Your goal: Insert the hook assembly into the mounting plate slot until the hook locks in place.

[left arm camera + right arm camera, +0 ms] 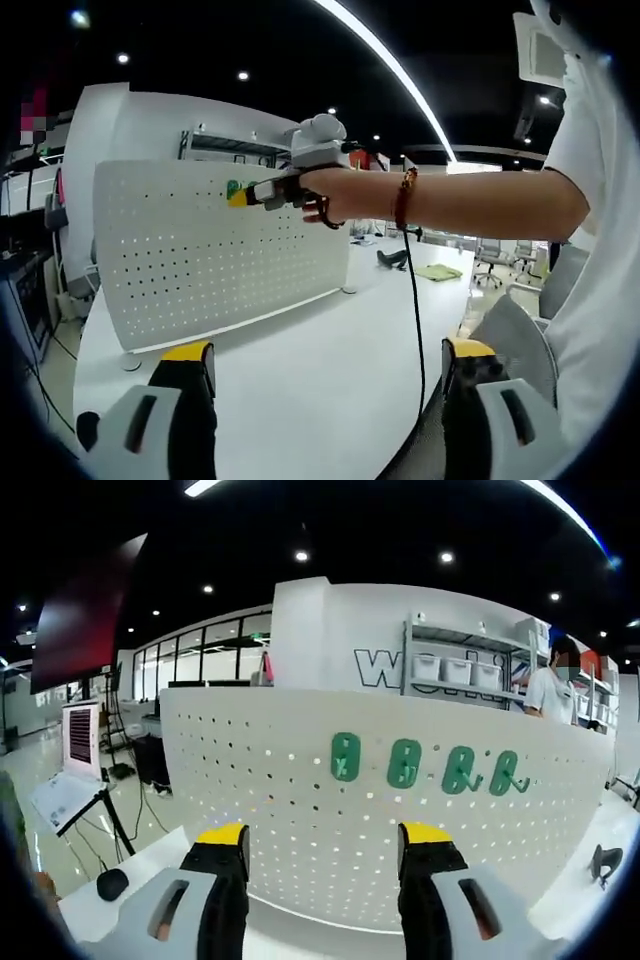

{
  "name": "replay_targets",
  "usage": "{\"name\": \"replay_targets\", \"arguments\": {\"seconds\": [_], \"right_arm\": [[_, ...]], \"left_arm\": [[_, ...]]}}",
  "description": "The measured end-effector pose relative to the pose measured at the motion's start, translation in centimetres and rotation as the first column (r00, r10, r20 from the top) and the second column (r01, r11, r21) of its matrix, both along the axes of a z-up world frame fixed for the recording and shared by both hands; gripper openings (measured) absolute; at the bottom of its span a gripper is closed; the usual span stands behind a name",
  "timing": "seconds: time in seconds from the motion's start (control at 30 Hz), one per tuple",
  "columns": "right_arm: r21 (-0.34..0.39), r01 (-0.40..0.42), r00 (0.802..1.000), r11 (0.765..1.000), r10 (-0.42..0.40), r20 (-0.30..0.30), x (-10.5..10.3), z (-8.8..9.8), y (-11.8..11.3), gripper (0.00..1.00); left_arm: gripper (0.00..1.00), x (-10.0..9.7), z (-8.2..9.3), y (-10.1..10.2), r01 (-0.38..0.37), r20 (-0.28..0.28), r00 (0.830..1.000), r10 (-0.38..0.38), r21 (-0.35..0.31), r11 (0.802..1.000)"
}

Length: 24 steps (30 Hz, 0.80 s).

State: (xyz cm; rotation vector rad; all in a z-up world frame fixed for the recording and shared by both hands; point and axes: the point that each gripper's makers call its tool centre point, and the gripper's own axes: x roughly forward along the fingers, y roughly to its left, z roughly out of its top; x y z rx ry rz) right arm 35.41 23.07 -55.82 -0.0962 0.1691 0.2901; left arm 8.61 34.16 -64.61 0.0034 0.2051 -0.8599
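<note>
A: Where do the hooks sit?
B: Four green hooks (424, 763) hang in a row on the white pegboard (300, 790), which stands upright on the white counter (330, 370).
A: And the tools?
B: The left tool (325, 385) has its jaws apart, holding nothing. The right tool (322, 865) is likewise spread, up close to the board.
A: Room?
B: Bare counter lies near the board's bottom edge.

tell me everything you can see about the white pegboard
The white pegboard is a wide panel, smooth like painted metal or plastic, pierced by a regular grid of small holes. It stands upright on the white table on small round feet. Four green hooks hang in a row on its upper part. In the left gripper view the right gripper is up at its top edge; whether they touch is unclear.
</note>
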Motion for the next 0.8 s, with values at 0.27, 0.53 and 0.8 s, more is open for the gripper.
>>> {"name": "replay_targets", "arguments": {"seconds": [0.27,0.53,0.8], "right_arm": [[0.006,-0.038,0.999,0.999,0.038,-0.006,-1.8,-0.4,-1.6,0.69],[0.025,-0.087,0.996,0.996,0.088,-0.012,-4.1,-0.7,-2.9,0.72],[-0.004,-0.164,0.986,0.987,0.164,-0.005,-7.0,-1.2,-3.5,0.73]], "left_arm": [[0.96,-0.4,0.4,-1.1,-0.011,0.001,1.000,0.011,0.004,1.000],[0.96,-0.5,0.8,-2.4,-0.026,0.001,1.000,0.026,0.015,1.000],[0.96,-0.3,1.2,-2.8,-0.028,0.003,1.000,0.028,0.026,0.999]]}}
